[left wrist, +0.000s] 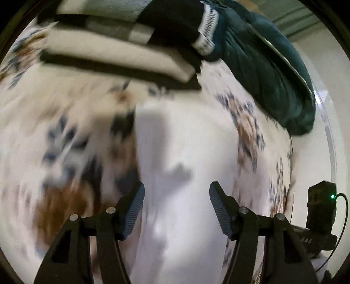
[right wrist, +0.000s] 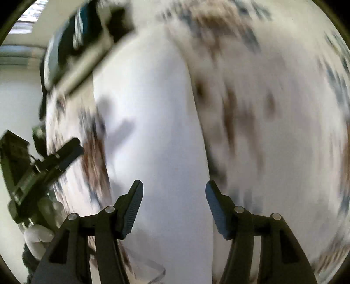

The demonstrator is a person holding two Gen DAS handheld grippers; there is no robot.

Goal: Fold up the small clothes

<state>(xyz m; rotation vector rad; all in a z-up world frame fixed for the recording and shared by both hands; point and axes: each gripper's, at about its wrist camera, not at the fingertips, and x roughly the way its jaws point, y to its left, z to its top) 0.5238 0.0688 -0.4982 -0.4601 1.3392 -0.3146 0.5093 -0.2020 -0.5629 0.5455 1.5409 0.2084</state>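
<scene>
A white garment (left wrist: 186, 135) lies flat as a long strip on a floral-patterned cover (left wrist: 65, 142). My left gripper (left wrist: 176, 187) hangs over its near part with jaws apart and nothing between the pads. In the right wrist view the same white garment (right wrist: 148, 109) runs up the middle of the floral cover (right wrist: 262, 109). My right gripper (right wrist: 174, 185) stands open above it, also empty. The left gripper's black body (right wrist: 43, 166) shows at the left edge of that view. Both views are blurred.
A stack of folded cream and black clothes (left wrist: 113, 54) sits at the far side. A black piece with white trim (left wrist: 175, 19) and a dark teal garment (left wrist: 262, 65) lie beside it. A black device with a green light (left wrist: 320, 207) is at the right edge.
</scene>
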